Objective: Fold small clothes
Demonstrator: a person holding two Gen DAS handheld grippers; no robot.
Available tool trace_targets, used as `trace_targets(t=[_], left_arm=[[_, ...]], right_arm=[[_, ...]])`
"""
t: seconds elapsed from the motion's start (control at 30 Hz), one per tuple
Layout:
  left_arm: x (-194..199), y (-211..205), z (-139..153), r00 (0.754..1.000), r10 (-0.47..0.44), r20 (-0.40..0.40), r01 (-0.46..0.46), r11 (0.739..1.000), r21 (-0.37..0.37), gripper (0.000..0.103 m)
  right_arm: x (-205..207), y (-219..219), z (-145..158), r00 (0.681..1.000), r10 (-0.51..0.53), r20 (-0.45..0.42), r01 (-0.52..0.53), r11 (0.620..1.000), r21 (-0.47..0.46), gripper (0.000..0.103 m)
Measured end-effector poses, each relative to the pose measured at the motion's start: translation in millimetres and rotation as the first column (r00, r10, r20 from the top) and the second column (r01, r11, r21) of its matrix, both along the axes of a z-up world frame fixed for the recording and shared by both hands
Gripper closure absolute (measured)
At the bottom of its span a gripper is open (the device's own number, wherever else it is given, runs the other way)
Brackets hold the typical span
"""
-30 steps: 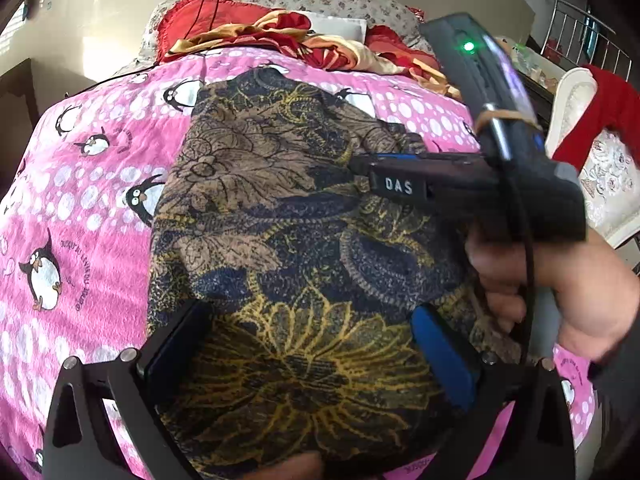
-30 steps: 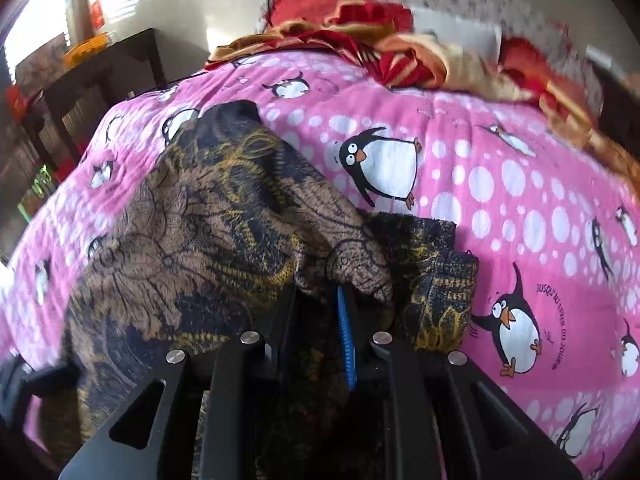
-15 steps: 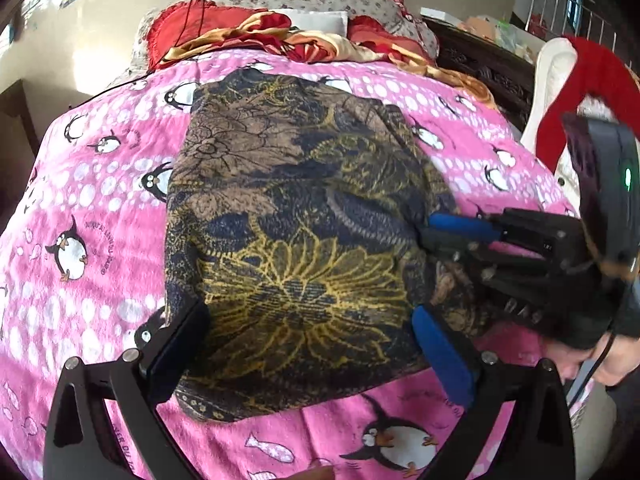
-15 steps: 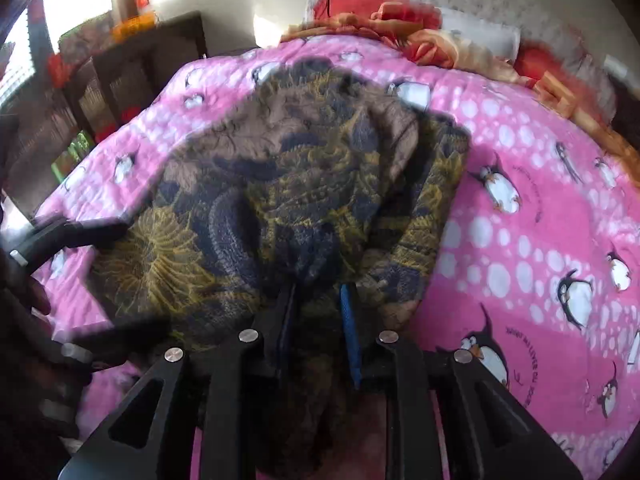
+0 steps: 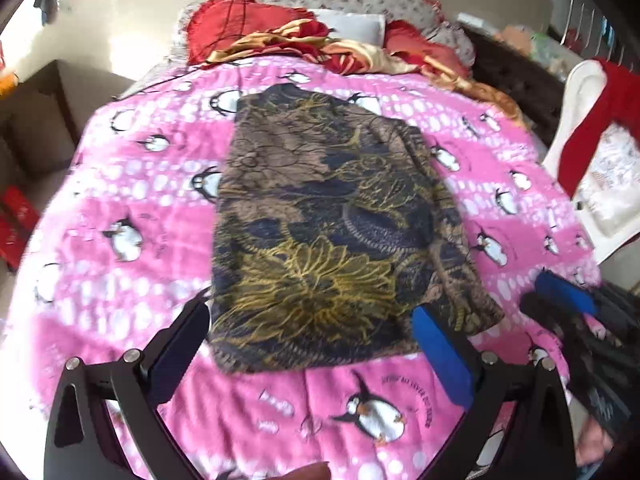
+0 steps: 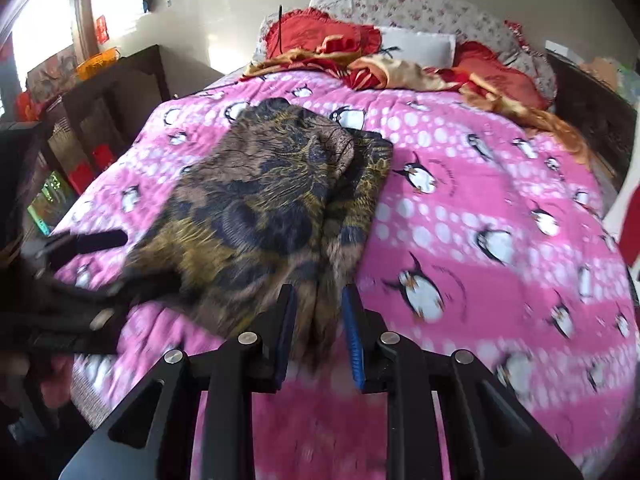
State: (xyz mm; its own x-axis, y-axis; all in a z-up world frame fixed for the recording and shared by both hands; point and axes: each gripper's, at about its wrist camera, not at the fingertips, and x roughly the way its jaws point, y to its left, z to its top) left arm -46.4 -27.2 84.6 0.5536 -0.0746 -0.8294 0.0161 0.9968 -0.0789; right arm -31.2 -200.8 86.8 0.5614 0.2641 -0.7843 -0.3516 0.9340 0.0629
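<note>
Cloth [image 5: 320,220] of dark navy with brown and gold flower print lies folded into a rough rectangle on the pink penguin bedspread [image 5: 120,320], one layer lapped over its right side. Its near edge sits between the spread fingers of the left tool [image 5: 308,356], which gapes wide and holds nothing. The right tool [image 6: 318,336] reaches in low from the near right corner, its narrowly parted blue pads flanking a bunched corner of fabric; whether they pinch it I cannot tell.
</note>
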Motion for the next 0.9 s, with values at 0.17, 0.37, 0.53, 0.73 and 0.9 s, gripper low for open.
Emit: trace_targets(t=[0.17,0.37,0.53,0.73,0.9], left_arm=[[-5.3,-4.6,10.3,1.0,0.016,-0.017,-0.016,1.0,0.002,0.0],[-3.9,-6.4,10.5,0.999,0.032,-0.04,-0.031,0.999,0.014,0.0],[-2.8,-5.5,8.8,0.998,0.042,-0.041,-0.04,0.999,0.03,0.0],[-2.0,-6.6,7.9,0.998,0.035,-0.049,-0.033,0.999,0.037,0.0],[-1.1,-6.2,6.2,0.998,0.031,-0.053,-0.029,0.999,0.033,0.0]], right_arm=[[-23.6,-12.4,-5.2,0.996,-0.054,-0.068,0.052,0.998,-0.035,0.066],[-33.4,-31.0,-13.0,0.987,-0.12,-0.11,0.122,0.993,0.004,0.062],[-32.4,-34.0,-6.9,0.986,-0.131,-0.1,0.134,0.991,0.018,0.033],[-33.7,-26.8,-2.4,0.988,-0.118,-0.098,0.121,0.992,0.026,0.019],[-36.6,-23.8,1.0,0.989,-0.115,-0.088,0.117,0.993,0.022,0.015]])
